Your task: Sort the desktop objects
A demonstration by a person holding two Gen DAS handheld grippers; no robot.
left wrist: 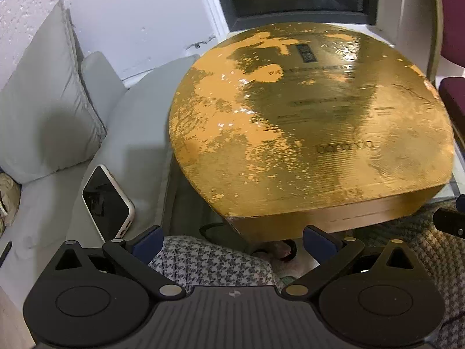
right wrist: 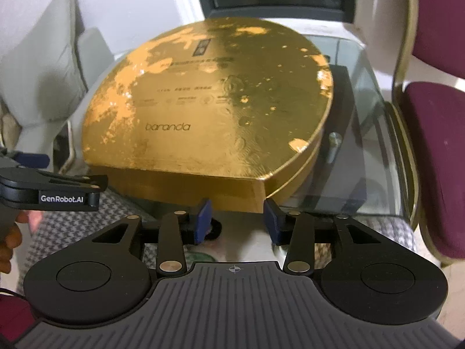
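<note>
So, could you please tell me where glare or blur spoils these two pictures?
Left wrist view: patchy orange glare over the gold foil box lid, its print smeared by blur. Right wrist view: milder glare toward the lid's left, "baranda" readable, maroon chair soft at the edge.

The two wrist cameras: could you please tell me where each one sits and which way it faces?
Left wrist: sits on the left tongs, open, facing the gold box from its near-left; a phone lies left; only the tongs show.
Right wrist: sits on the right tongs, open, facing the box's near corner; a hand holding the left tongs shows at left.
Shared: the box on the glass table.
</note>
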